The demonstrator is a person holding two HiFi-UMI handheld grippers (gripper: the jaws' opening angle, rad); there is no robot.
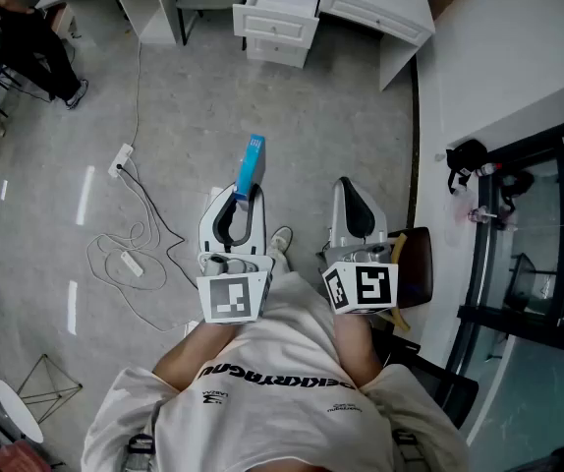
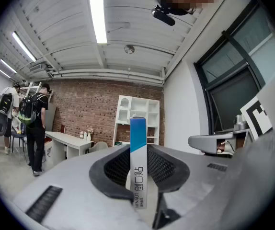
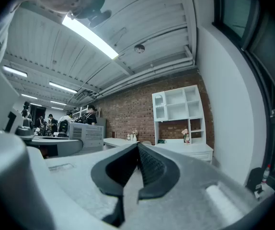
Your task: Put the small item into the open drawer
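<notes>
**A:** Where are your two grippers?

**B:** Both out in front of my chest, side by side and pointing level; my left gripper [image 1: 243,197] sits just beside my right gripper [image 1: 347,190], the two not touching; my forearms run back under them toward my body.

**A:** And the jaws?

**B:** My left ones clamp a small box [image 1: 251,165] between the pads, its blue end sticking forward past the tips; my right ones are pressed together with nothing between them.
</notes>
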